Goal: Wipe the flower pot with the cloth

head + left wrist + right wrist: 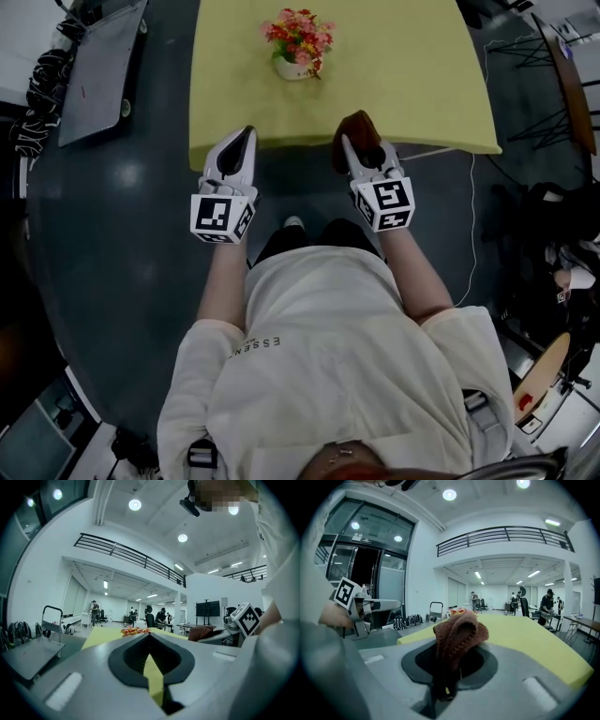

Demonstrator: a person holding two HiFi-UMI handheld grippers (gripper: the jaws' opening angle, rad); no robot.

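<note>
- Up close: left gripper [247, 133] clenched shut, empty.
- Beside it: right gripper [352, 148] pinching the cloth [457, 630]. Brown, chunky knit, floppy; probably bunches rather than slides.
- Farther out: matte yellow table [412, 94].
- Near its far edge: flower pot [292, 67], small, white, rounded, likely light and tippy. Best steadied at the rim, under the blooms.

Yellow table [412, 84], grey cart top L [98, 70], white cable [473, 216], dk grey floor [112, 234]
</note>
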